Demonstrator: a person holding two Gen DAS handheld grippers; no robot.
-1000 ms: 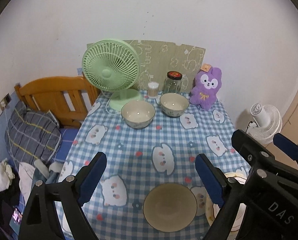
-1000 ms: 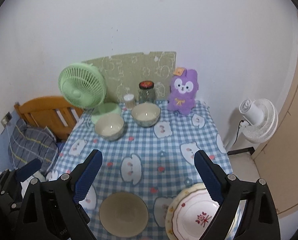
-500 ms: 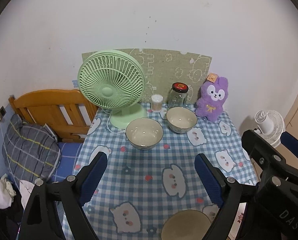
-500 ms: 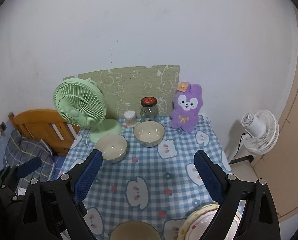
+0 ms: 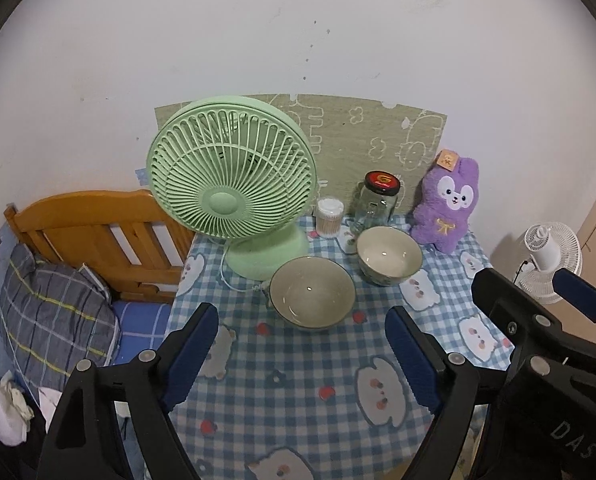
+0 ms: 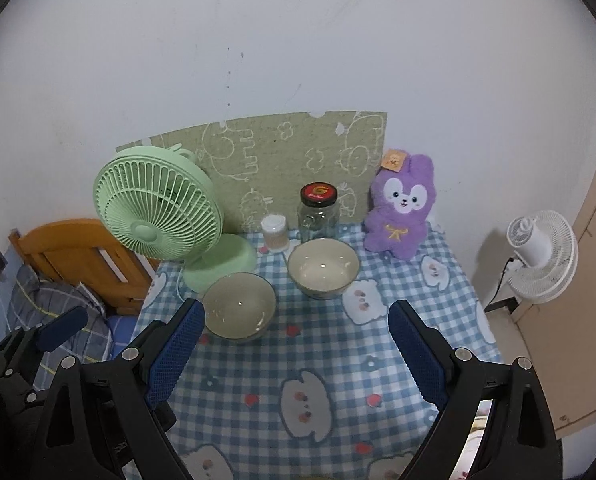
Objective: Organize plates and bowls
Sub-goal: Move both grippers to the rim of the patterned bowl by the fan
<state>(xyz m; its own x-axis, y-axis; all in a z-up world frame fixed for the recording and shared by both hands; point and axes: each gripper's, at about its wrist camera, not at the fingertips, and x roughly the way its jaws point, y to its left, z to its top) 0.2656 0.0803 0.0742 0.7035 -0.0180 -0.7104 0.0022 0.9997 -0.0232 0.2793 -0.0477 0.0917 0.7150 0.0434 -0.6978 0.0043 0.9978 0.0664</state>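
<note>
Right now the left gripper (image 5: 301,354) is hovering over the near part of the checked worktop (image 5: 298,380), its fingers (image 5: 190,354) standing wide and closing a little, with nothing between them. Beside it the right gripper (image 6: 296,354) is hanging over the same cloth, fingers (image 6: 415,354) also spread wide and empty.

Further in, the two bowls are sitting apart: the greenish bowl (image 5: 311,298) just ahead of the left gripper, the cream bowl (image 5: 389,255) behind it and to the right. At the lower right edge of the right wrist view a sliver of what may be a plate is peeking out; I cannot tell more.

Beyond the bowls, the green fan (image 5: 234,188) is standing with its base just beside the greenish bowl, its cord (image 5: 234,284) trailing along the cloth. A careless reach is risking a knock against that base or a snag on the cord. Farther back a glass jar (image 5: 373,204), a cotton-swab tub (image 5: 329,218) and a purple plush (image 5: 445,208) are lining the wall, close enough to be toppled if the cream bowl gets pushed back.
</note>
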